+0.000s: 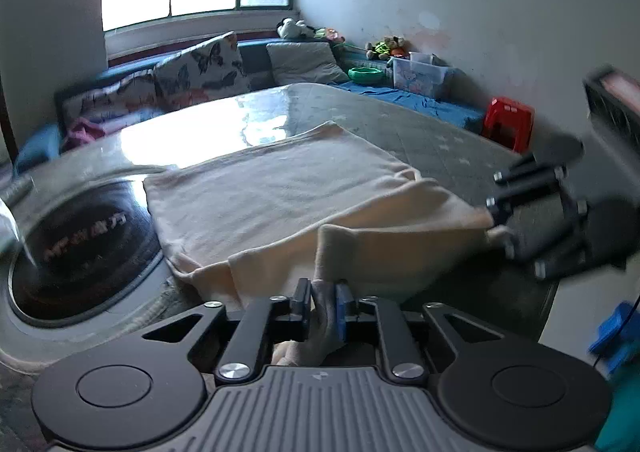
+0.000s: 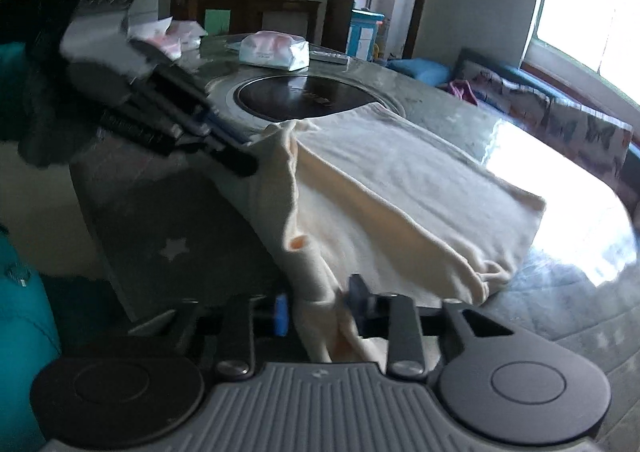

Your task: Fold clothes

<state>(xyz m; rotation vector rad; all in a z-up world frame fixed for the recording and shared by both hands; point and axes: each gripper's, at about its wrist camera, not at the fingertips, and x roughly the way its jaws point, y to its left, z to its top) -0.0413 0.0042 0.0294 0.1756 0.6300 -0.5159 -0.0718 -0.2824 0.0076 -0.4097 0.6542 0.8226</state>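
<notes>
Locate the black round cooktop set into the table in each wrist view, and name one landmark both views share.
Left wrist: black round cooktop at the left edge, left of the cream garment.
Right wrist: cooktop upper centre, beyond the garment.
Shared landmark: butterfly-print cushion by the window.

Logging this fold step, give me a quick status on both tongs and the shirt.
Left tongs and right tongs both shut on cream shirt, near edge lifted. Rest lies flat on table. Inset cooktop beside shirt's far end, nothing blocking.
</notes>
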